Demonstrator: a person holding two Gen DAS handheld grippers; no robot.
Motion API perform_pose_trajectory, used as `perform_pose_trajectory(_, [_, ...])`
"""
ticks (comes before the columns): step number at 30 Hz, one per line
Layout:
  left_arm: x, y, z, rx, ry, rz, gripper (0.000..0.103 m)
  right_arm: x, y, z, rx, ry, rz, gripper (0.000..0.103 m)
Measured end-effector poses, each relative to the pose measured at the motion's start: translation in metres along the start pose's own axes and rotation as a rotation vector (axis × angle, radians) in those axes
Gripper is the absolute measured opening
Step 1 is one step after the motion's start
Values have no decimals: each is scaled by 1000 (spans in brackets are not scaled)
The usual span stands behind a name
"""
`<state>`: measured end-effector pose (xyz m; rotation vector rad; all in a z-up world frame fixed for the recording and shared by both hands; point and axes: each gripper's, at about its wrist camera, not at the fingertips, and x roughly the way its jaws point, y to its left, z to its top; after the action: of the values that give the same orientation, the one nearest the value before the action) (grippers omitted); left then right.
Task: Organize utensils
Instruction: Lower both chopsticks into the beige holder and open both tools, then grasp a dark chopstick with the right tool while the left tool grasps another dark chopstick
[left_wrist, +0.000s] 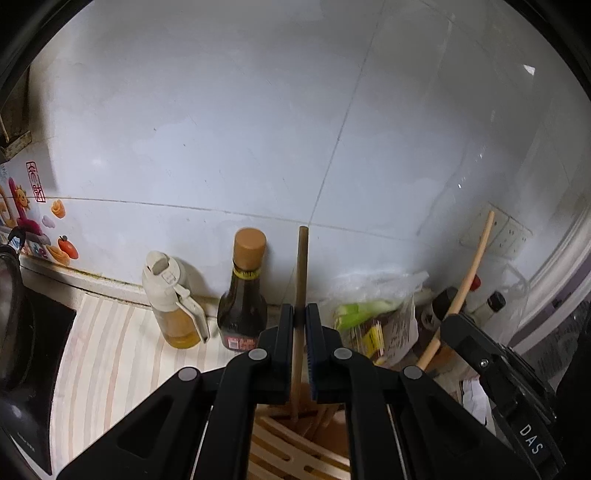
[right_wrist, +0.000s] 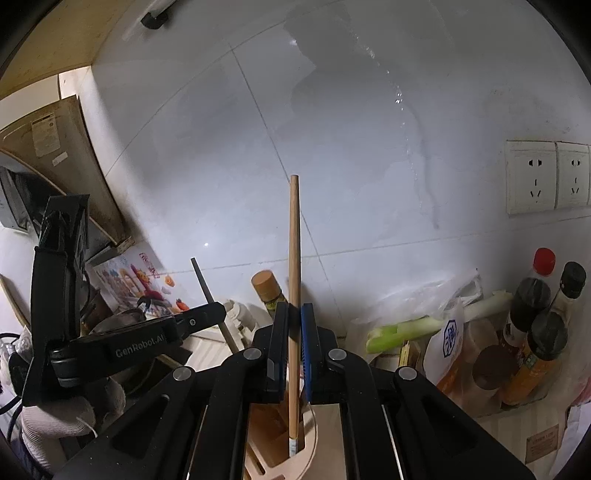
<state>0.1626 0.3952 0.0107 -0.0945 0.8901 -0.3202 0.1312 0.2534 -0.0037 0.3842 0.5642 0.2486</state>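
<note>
Tiled wall (left_wrist: 221, 129) close behind; each claw (left_wrist: 300, 314) (right_wrist: 294, 314) clamping a chopstick (left_wrist: 302, 266) (right_wrist: 294, 258) over holder rim (right_wrist: 310, 443).

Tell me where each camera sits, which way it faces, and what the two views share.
Left wrist: rides the left gripper, shut on a dark chopstick, facing the tiled wall; right gripper at right edge.
Right wrist: rides the right gripper, shut on a light chopstick, same wall; left gripper and gloved hand at left.
Shared: brown-capped bottle, wooden holder, leek, sockets.
</note>
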Motion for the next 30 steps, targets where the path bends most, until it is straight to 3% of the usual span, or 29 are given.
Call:
perform_pose_trajectory(4, [0,-3,-5,13,49,-17,5,1,2,-2,-7,41,26,7])
perform_pose_trajectory(8, [-11,-6,-7,10,86,-5,9,7,2,-5,1,145,65,8])
perform_pose_trajectory(10, [-21,-6,-6,2,85,12,14,4,-3,-5,27,176,71,18])
perform_pose_trajectory(12, [-33,-5,-4,5,66,51,49,-2,-6,-4,46,178,99,29])
perform_pose_trajectory(13, [-40,-3,-4,-7,56,69,79,-6,-7,-4,52,174,90,39])
perform_pose_trajectory(14, [-48,-1,-4,-22,37,63,91,-11,-8,-3,55,169,69,46])
perform_pose_trajectory(16, [-61,1,-8,-36,15,113,93,-23,-13,-1,81,155,66,59])
perform_pose_trajectory(20, [-77,5,-22,-49,10,196,103,-46,-15,3,97,133,27,68])
perform_pose_trajectory(24, [-93,3,-46,-45,-11,310,103,-73,-21,1,116,120,-47,73])
perform_pose_trajectory(29, [-108,1,-85,-59,18,338,103,-107,-38,-12,150,117,-145,86])
perform_pose_trajectory(30, [-108,-1,-94,-62,32,343,103,-113,-42,-17,155,116,-160,95])
